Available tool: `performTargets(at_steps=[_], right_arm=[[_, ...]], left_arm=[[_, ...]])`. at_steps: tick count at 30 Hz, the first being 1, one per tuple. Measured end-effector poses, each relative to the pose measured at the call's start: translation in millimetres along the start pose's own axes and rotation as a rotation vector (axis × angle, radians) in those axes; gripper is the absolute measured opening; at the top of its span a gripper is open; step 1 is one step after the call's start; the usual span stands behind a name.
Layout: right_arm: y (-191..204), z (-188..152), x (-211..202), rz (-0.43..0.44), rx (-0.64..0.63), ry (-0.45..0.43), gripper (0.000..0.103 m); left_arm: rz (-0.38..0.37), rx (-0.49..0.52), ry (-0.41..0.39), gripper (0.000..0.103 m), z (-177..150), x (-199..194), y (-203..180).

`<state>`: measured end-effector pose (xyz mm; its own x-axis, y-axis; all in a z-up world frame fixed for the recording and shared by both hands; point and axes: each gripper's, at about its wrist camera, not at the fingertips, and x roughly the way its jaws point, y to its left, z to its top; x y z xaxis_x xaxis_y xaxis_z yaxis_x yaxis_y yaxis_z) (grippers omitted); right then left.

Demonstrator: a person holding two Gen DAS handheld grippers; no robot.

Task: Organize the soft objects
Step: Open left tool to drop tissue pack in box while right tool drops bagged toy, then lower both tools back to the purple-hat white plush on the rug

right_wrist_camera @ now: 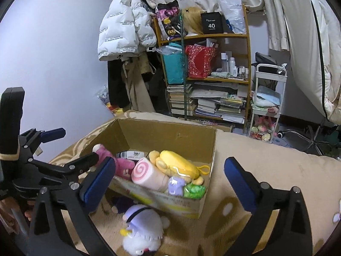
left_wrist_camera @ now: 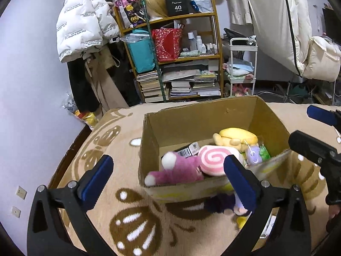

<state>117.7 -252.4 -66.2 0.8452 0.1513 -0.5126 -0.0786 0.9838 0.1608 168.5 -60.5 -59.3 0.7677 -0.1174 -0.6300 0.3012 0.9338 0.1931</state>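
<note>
An open cardboard box [left_wrist_camera: 213, 113] [right_wrist_camera: 162, 136] stands on a beige patterned blanket. Inside lie a purple-pink plush [left_wrist_camera: 179, 168] [right_wrist_camera: 119, 162], a pink swirl roll plush [left_wrist_camera: 215, 160] [right_wrist_camera: 147, 172], a yellow plush [left_wrist_camera: 236, 138] [right_wrist_camera: 177, 164], a small lilac plush [right_wrist_camera: 175, 185] and a green one [right_wrist_camera: 195, 189]. A white and lilac plush [right_wrist_camera: 142, 226] lies on the blanket in front of the box, partly seen in the left wrist view [left_wrist_camera: 236, 207]. My left gripper [left_wrist_camera: 168, 181] is open and empty before the box. My right gripper [right_wrist_camera: 169, 185] is open and empty above the box's near wall.
A wooden shelf [left_wrist_camera: 177, 57] [right_wrist_camera: 204, 74] with books, bags and bottles stands behind. A white jacket [left_wrist_camera: 83, 21] hangs at left of it. A white trolley [right_wrist_camera: 266, 102] stands to its right. The blanket [right_wrist_camera: 277, 166] extends to the right of the box.
</note>
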Motion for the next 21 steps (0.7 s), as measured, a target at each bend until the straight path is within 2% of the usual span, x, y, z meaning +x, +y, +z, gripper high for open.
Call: performTargets(at_steps=[6,10,14,21], right_arm=[[7.4,-9.4,-20.7,-0.026,-0.023,-0.004,0.103],[11.9,-14.0,-33.2,-0.027,-0.032,0.009,0.103],[17.6,-20.2,-41.8,-0.023,-0.028,0.023,0.103],[25.6,-41.2,-45.3,-0.022,-0.016,0.117,0.103]], left_arm=[[-0.001,-0.061,0.016,0.102,-6.5,-16.9,9.6],[-0.039,-0.09,0.033,0.102,-10.4,-28.1,18.1],[-0.044,-0.113,0.056,0.102,-16.6,-36.3,23.7],[-0.069,-0.135,0.086,0.102,-29.3,-51.1,23.5]])
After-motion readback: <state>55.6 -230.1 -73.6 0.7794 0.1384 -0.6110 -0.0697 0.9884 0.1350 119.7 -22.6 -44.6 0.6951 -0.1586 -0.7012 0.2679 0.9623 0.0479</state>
